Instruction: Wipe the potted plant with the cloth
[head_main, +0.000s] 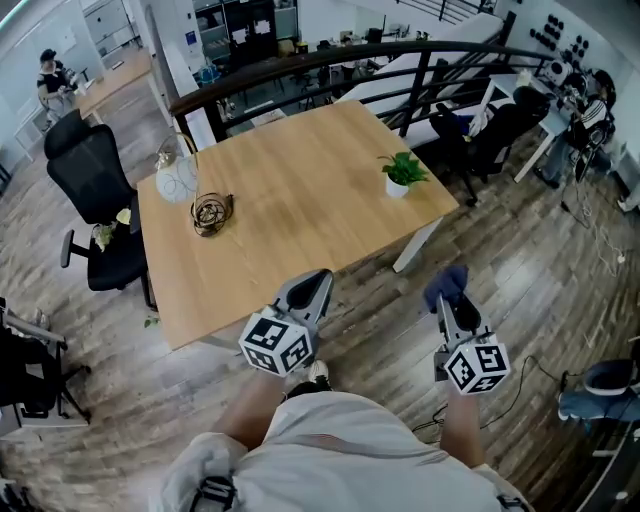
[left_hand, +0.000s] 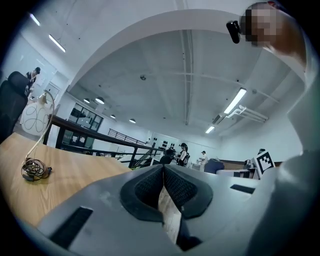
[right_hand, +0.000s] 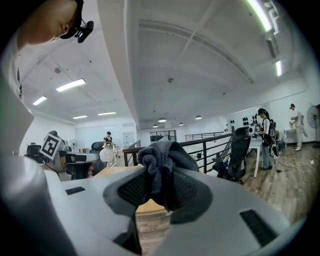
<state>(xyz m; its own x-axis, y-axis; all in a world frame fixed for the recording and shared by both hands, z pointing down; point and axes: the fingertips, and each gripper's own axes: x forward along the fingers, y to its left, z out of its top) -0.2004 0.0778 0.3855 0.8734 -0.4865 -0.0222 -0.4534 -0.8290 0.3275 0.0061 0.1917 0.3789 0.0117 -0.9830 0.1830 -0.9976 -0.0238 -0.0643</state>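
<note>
Now R gripper (right_hand: 159, 191) clamps cloth (right_hand: 162, 155).

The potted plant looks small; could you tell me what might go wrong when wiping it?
The potted plant stands near the table corner, so a wipe might tip it or push it off. The left tongs are shut and empty, so nothing steadies it. The cloth is bunched in the right tongs, which might snag leaves.

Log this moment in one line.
right hand-held gripper: shut on cloth | left hand-held gripper: shut, empty | plant: on table, untouched
</note>
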